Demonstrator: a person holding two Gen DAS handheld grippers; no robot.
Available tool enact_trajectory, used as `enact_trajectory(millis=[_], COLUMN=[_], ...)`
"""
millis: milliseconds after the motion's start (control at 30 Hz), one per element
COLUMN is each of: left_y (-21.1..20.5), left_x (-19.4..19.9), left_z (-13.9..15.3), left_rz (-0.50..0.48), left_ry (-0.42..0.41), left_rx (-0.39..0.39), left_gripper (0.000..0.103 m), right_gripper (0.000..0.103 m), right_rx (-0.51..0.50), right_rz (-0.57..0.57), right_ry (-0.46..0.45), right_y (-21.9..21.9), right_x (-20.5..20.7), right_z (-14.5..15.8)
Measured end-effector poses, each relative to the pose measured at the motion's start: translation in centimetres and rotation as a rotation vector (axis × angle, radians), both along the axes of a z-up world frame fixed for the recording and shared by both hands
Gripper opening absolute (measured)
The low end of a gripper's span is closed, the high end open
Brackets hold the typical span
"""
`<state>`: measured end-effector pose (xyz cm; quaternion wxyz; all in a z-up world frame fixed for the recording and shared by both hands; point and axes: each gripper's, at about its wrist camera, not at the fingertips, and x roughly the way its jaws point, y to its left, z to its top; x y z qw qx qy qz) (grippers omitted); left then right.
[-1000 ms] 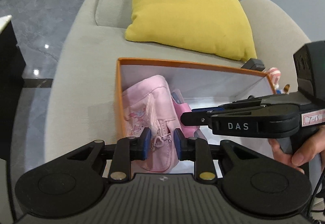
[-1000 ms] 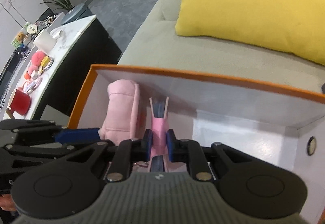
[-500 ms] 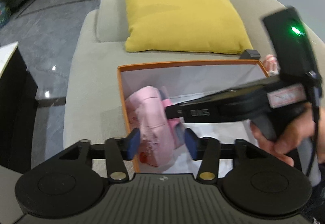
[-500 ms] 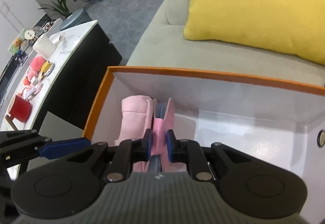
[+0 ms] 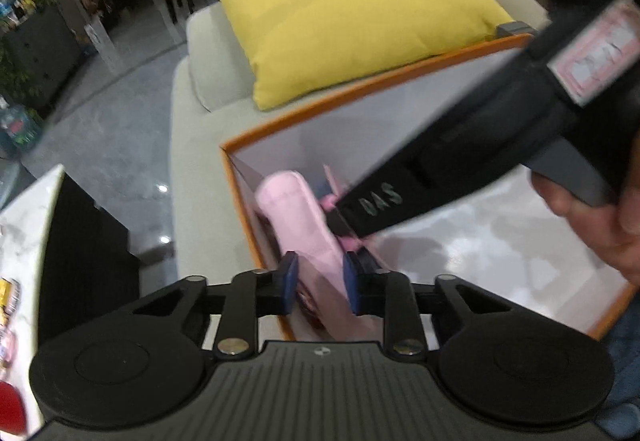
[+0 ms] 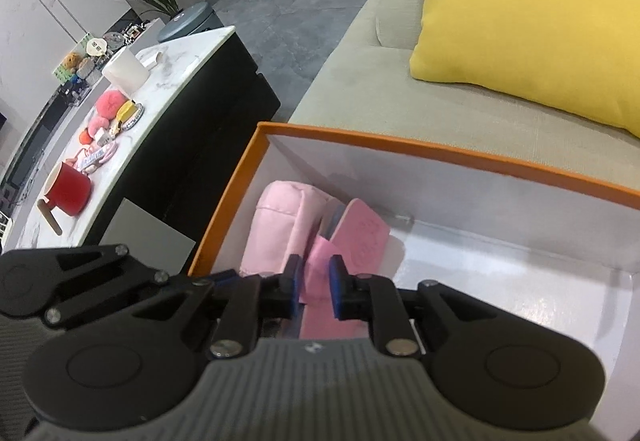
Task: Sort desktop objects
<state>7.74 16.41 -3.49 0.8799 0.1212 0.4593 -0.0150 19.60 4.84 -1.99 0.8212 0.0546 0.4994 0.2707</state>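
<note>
- The pink pouch (image 5: 304, 225) stands on edge inside the orange box (image 5: 240, 201), against the box wall on the left tongs' side. Its long axis runs straight ahead from the left tongs (image 5: 318, 283), away from the camera.
- The left tongs are closing; the near end of the pouch sits between the blue pads (image 5: 289, 281), which look to be touching the fabric on both sides, though blur makes the contact hard to judge.
- Just beside the pouch, on its right, a flat pink case (image 6: 360, 233) with a blue-grey layer inside leans tilted. Its near end lies between the pads of the right tongs (image 6: 314, 287).
- The right tongs are narrow and opening slightly, with the case in the gap; the pads seem to press on it.
- In the left view the right tongs (image 5: 340, 221) cross over the box from the right, so the two tools work close together at the same corner.
- The pouch is soft, padded, pale pink, with a rounded top; it would likely sag if lifted by one end.
- The box rests on a beige sofa (image 6: 352, 53) in front of a yellow cushion (image 6: 532, 13).
- The worktop (image 6: 168, 81) to the left carries a red mug (image 6: 68, 189) and small items yet to be sorted.
</note>
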Motion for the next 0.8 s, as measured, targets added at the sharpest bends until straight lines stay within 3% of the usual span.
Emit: enact_trajectory(millis=[133, 300, 633, 800], left_y=[0.6, 1.6, 1.5, 1.4], left_x=[1.4, 2.8, 1.0, 0.9], left_z=[-0.1, -0.4, 0.5, 0.8], left_rz=[0.01, 0.032, 0.027, 0.036], left_ry=[-0.019, -0.007, -0.034, -0.036], left_rx=[-0.002, -0.058, -0.094, -0.097], left_gripper=[0.023, 0.021, 0.022, 0.023], right_gripper=[0.013, 0.01, 0.016, 0.024], right_rx=[0.011, 0.013, 0.035, 0.046], right_rz=[-0.014, -0.011, -0.02, -0.035], right_ry=[-0.034, -0.05, -0.048, -0.038], right_y=[0.2, 0.4, -0.4, -0.9], right_x=[0.6, 1.4, 0.9, 0.7], right_z=[-0.1, -0.2, 0.0, 0.0])
